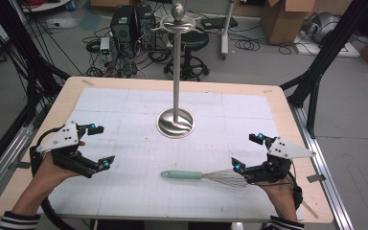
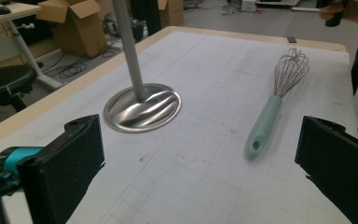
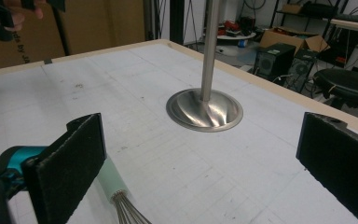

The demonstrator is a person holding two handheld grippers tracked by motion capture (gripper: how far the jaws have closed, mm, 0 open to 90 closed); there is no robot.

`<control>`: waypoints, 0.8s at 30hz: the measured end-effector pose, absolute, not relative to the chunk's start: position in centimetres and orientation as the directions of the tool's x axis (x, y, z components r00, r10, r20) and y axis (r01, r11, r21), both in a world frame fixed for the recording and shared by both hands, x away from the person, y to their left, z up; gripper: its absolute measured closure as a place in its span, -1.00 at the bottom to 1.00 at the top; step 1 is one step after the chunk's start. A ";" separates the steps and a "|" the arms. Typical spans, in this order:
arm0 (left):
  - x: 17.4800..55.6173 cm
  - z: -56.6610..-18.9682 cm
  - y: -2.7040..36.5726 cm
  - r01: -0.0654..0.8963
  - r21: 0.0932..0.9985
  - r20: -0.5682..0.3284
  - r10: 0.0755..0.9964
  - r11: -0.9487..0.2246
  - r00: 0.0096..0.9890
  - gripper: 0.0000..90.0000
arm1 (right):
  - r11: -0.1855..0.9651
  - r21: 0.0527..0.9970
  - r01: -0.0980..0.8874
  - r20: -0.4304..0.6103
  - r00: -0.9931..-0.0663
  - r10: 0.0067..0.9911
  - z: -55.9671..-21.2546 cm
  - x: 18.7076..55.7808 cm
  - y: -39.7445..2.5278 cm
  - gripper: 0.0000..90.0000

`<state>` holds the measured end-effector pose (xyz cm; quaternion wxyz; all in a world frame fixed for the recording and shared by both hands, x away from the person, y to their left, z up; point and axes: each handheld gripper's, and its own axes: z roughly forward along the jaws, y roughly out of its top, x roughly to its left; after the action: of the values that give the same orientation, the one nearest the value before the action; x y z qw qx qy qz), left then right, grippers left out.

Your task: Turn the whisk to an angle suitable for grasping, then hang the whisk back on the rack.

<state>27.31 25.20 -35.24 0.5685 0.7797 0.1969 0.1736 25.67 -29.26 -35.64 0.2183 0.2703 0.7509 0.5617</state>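
The table (image 1: 124,96) takes up most of the high view, its white gridded mat spread almost edge to edge, and in the middle of it stands the tall steel stand (image 1: 176,72), its round base planted on the mat and hooks up at the top with nothing hanging from them. Nearer the person lies the whisk (image 1: 203,176), flat on the mat, mint-green handle pointing toward the left side and its wire head toward the right, well apart from the stand's base. The right tongs (image 1: 247,153) hover just beside that wire head, jaws spread wide, holding nothing; in the right gripper view the end of the handle and the first wires sit low by one jaw, but whether anything touches cannot be told. Over on the other side the left tongs (image 1: 100,146) hang above the mat, jaws just as wide apart and empty, with the whisk lying ahead of them in the left gripper view, well clear of either pad. So, by the look of it, the work is right at its start: no grasp made, the whisk not yet lifted, and if it is bound for those hooks, the pick-up, the carry and the hanging are all left to do.
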 end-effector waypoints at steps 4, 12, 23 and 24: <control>27.2 -35.6 26.2 0.117 0.963 0.031 0.527 -0.244 0.849 -0.96 | 0.220 0.962 0.163 -0.022 -0.756 0.655 -35.7 25.6 -29.5 -1.00; 27.1 -35.6 27.2 0.116 0.969 0.022 0.546 -0.216 0.838 -0.96 | 0.222 0.961 0.166 -0.021 -0.755 0.655 -35.9 25.7 -29.6 -1.00; 27.1 -35.9 27.8 0.101 0.975 0.025 0.555 -0.196 0.831 -0.96 | 0.238 0.957 0.168 -0.025 -0.768 0.640 -35.9 25.9 -28.8 -1.00; 27.1 -36.0 27.9 0.100 0.976 0.026 0.557 -0.194 0.830 -0.96 | 0.241 0.955 0.175 -0.019 -0.772 0.635 -35.8 25.9 -28.6 -1.00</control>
<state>27.11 27.86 -35.97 0.5956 0.7486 0.2194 0.1916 25.91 -28.65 -35.83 0.2071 0.2666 0.7599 0.5555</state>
